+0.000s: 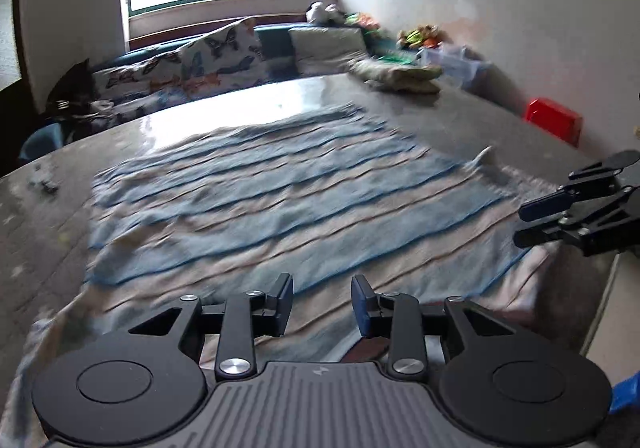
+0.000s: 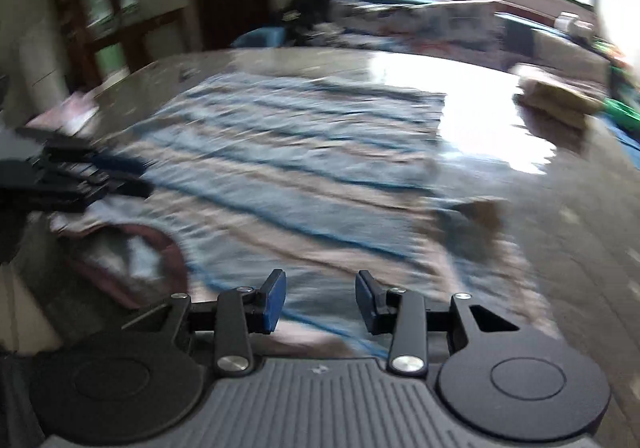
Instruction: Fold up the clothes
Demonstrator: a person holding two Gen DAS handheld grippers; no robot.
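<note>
A blue and beige striped garment [image 1: 272,199] lies spread flat on a glossy grey table [image 1: 460,115]. It also shows in the right wrist view [image 2: 304,167], blurred. My left gripper [image 1: 322,304] hangs open and empty over the garment's near edge. My right gripper [image 2: 320,300] is open and empty over the near part of the cloth. The right gripper shows at the right edge of the left wrist view [image 1: 536,221]. The left gripper shows at the left edge of the right wrist view [image 2: 128,175]. A dark red collar or lining [image 2: 160,248] shows at the garment's near left.
A folded pale cloth pile [image 1: 400,73] sits at the table's far right. A red box [image 1: 554,119] stands by the right wall. Cushions with a butterfly print [image 1: 192,63] and toys [image 1: 420,35] lie beyond the table under a window.
</note>
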